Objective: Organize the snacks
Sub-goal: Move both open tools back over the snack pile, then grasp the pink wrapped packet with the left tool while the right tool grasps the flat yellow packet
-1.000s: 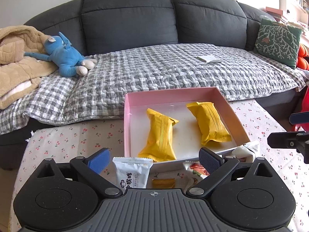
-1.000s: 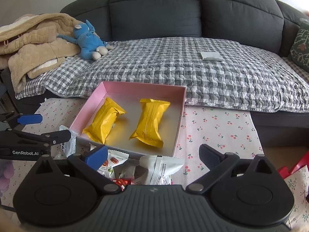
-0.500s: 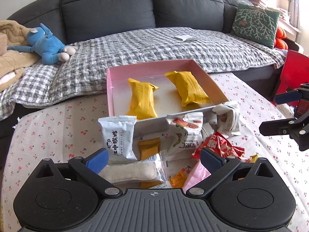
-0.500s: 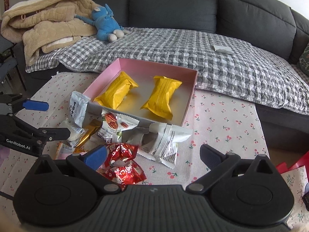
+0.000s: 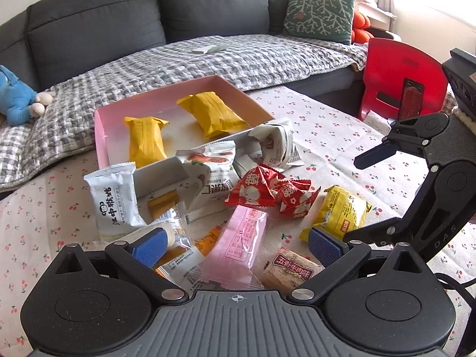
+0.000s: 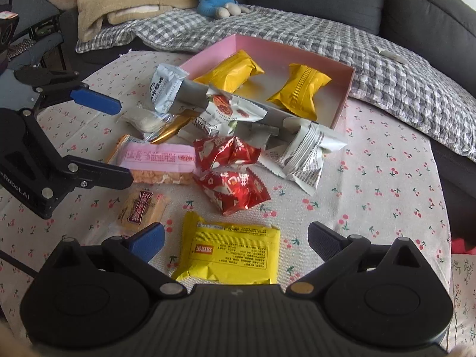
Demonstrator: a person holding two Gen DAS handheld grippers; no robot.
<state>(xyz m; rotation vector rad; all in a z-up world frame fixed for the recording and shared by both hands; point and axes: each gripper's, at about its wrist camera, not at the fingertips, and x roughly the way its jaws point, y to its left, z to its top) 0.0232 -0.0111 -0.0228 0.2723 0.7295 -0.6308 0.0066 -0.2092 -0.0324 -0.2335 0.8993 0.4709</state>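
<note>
Two yellow packs [image 5: 145,141] [image 5: 212,114] already sit inside the pink box [image 5: 99,128], w/ plenty of bare floor between and around them. Everything else is piled against the box's near wall, on the cherry-print tablecloth [image 6: 386,184].

Touching that near wall: a white-blue pack [image 5: 111,200] at the left corner w/ a cartoon face and Chinese characters, a white pack [image 5: 214,175] w/ "Kernel" readable upside down, and a crumpled white/grey wrapper [image 5: 275,142] at the right corner. Just in front of those, two red foil packs [image 6: 226,151] [image 6: 235,189] touching each other. A long pink pack [image 6: 157,157] w/ fine print too small to read lies left of the reds. Nearer still, a small brown-label snack [image 5: 293,269] reading 五香牛肉味, and a yellow flat pack [image 6: 235,253] w/ red label, text too small for me.

Left gripper [image 5: 235,242]: fingers spread wide, nothing held, hovering over the pink pack and brown-label snack. "GenRobot.AI" partly readable on its body in the right-wrist view. Right gripper [image 6: 235,239]: also spread wide and empty, straddling the yellow flat pack. "DAS" shows on its arm in the left-wrist view.

Open tablecloth to the right of the pile, table edge past that. Left of the box also fairly free. Sofa [image 5: 148,6] w/ grey checked blanket [image 6: 372,59] runs right behind the box's far wall, so tight there.
</note>
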